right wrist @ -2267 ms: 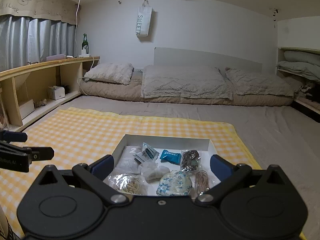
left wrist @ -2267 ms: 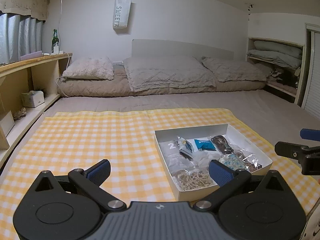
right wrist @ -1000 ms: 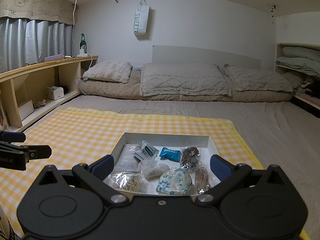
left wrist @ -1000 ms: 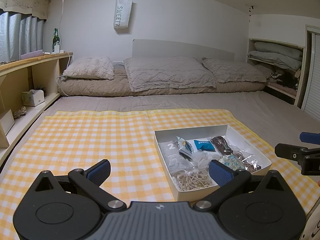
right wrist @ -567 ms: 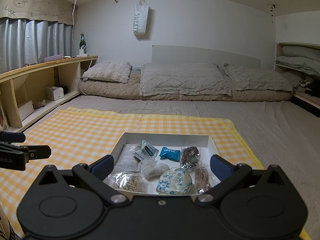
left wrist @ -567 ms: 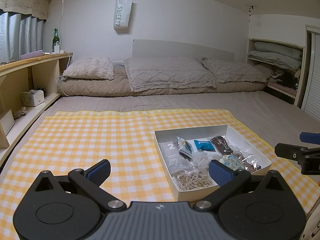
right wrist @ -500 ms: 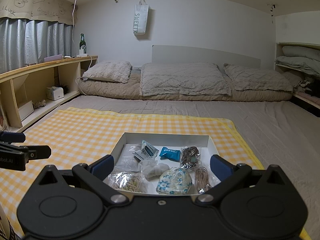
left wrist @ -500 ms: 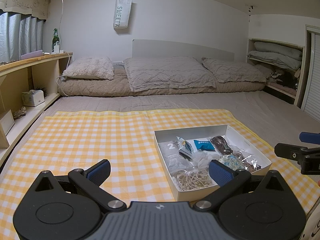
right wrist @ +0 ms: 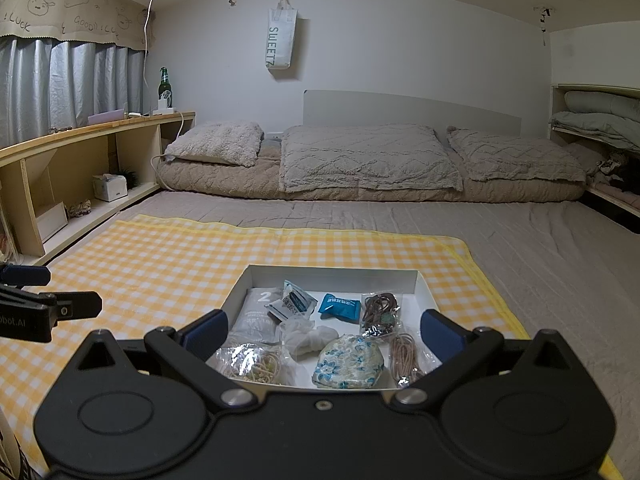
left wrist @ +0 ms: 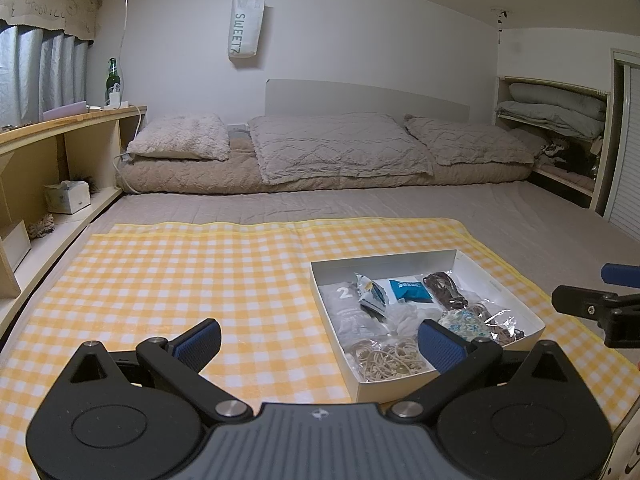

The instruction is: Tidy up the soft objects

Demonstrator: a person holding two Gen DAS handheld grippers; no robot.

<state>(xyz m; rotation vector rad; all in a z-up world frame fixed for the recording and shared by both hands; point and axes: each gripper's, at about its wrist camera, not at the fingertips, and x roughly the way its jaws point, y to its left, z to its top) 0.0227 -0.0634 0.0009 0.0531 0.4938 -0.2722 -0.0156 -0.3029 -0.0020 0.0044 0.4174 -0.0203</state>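
Box (right wrist: pixel 423 285) of small bagged items on checked cloth (left wrist: pixel 200 272). Left gripper (left wrist: pixel 320 340), right gripper (right wrist: pixel 325 330): fingers spread wide, empty. Near box wall hidden behind right gripper.

My tongs are black with blue pads (right wrist: pixel 442 330). The cloth (right wrist: pixel 168 264) under me is yellow-and-white check. The box (right wrist: pixel 332 276) is white; in it lie a blue packet (right wrist: pixel 338 305), a blue-flowered white pouch (right wrist: pixel 348 366), a grey sachet (right wrist: pixel 256 318) and brown cords (right wrist: pixel 380 306).
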